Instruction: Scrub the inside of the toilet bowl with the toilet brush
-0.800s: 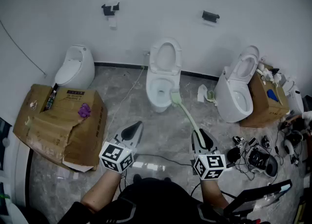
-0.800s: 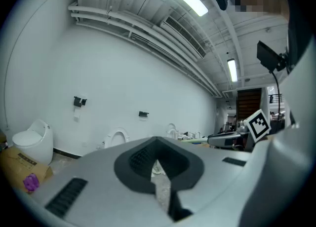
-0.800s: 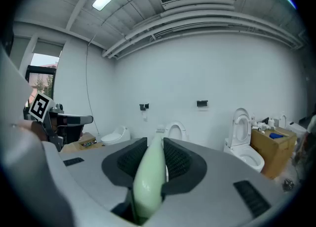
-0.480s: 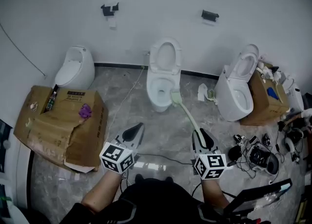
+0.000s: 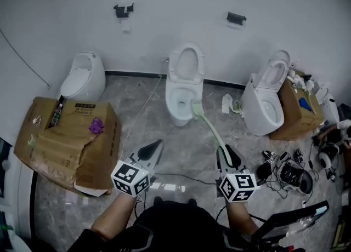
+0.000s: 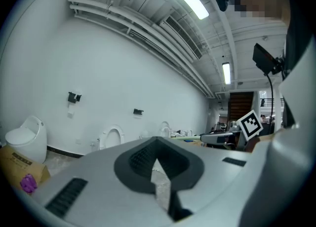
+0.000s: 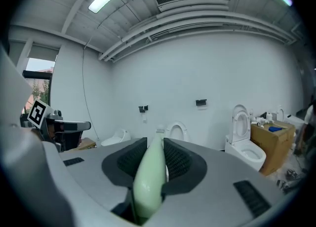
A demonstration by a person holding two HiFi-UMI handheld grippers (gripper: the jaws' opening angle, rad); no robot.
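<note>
A white toilet (image 5: pixel 183 89) with its lid raised stands against the far wall, centre of the head view. My right gripper (image 5: pixel 227 153) is shut on the pale green toilet brush (image 5: pixel 209 126), whose handle (image 7: pixel 151 171) runs up between the jaws. The brush head (image 5: pixel 196 108) hangs at the bowl's right rim. My left gripper (image 5: pixel 153 148) hovers lower left over the floor, jaws closed on nothing; in the left gripper view (image 6: pixel 157 159) they meet with only a sliver between them.
A crumpled cardboard box (image 5: pixel 68 138) lies at left with a purple object (image 5: pixel 95 125) on it. A white urinal-like fixture (image 5: pixel 83 75) stands behind it. A second toilet (image 5: pixel 267 100), a box (image 5: pixel 296 115) and tangled cables and gear (image 5: pixel 290 173) crowd the right.
</note>
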